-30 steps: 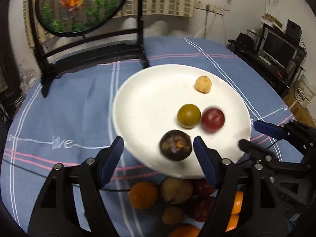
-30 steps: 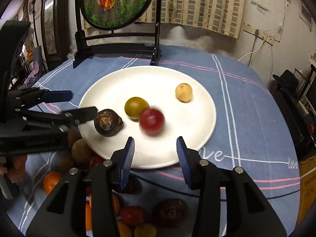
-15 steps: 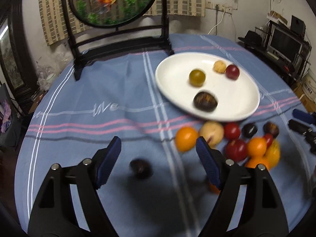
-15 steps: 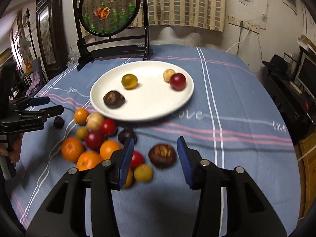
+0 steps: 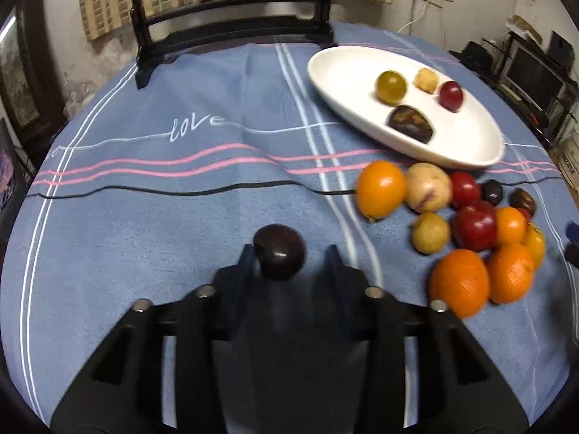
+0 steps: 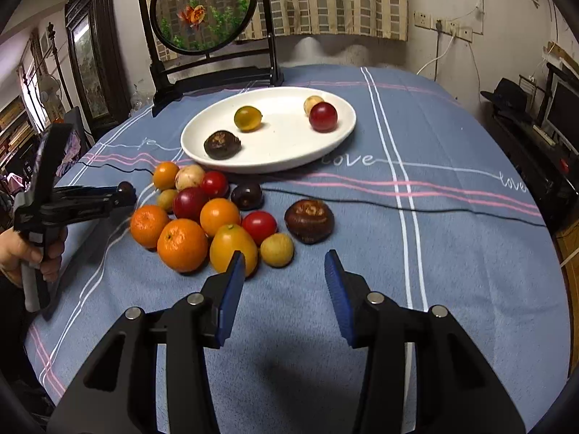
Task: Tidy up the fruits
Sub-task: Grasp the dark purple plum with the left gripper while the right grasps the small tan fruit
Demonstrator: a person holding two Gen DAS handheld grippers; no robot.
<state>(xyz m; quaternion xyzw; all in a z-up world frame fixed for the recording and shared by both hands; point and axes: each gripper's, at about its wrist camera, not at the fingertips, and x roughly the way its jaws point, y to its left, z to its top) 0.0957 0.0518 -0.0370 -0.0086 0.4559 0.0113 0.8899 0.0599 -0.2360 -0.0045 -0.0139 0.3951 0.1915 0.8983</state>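
The left tool [image 5: 287,257], spread, straddles a glossy dark purple round plum [image 5: 279,251]; clenching off-centre could squirt it away. The right tool [image 6: 282,289] hangs released.

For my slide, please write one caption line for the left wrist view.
Left gripper closes around a dark plum on the blue tablecloth, beside loose fruit and a white plate.
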